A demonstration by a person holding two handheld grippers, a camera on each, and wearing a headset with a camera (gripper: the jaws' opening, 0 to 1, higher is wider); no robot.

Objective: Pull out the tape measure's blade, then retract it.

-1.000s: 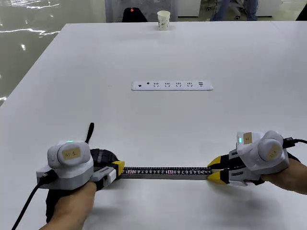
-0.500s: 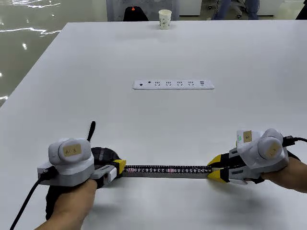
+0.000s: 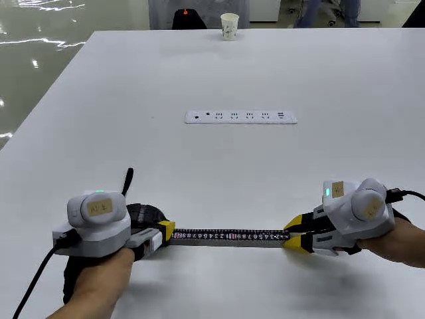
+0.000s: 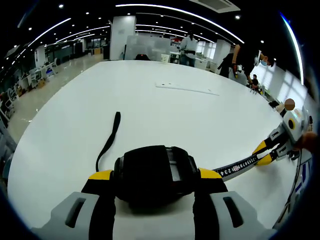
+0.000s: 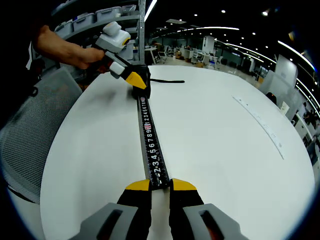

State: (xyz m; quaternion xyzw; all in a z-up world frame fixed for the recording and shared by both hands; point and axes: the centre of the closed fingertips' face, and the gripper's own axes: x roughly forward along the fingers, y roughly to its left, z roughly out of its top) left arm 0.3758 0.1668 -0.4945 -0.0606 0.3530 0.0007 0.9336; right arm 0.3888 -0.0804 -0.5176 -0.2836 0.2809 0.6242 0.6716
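Note:
A black tape measure case (image 4: pixel 155 172) lies on the white table, and my left gripper (image 4: pixel 156 175) is shut on it, yellow tips on either side. In the head view the case (image 3: pixel 143 216) sits at the lower left under the left gripper (image 3: pixel 159 234). Its black wrist strap (image 3: pixel 126 181) trails away on the table. The blade (image 3: pixel 229 235) runs flat to the right, numbers showing. My right gripper (image 3: pixel 292 234) is shut on the blade's end. In the right gripper view the blade (image 5: pixel 150 145) stretches from the right gripper (image 5: pixel 160 186) up to the case (image 5: pixel 141 80).
A white power strip (image 3: pixel 241 117) lies across the table's middle. A paper cup (image 3: pixel 229 26) stands at the far edge, beside a dark chair back (image 3: pixel 186 18). Cables trail from both grippers. People stand in the far background of the left gripper view.
The right gripper has shifted slightly left toward the case, so a little less blade shows. The left gripper and case have barely moved. The head camera has tilted a bit.

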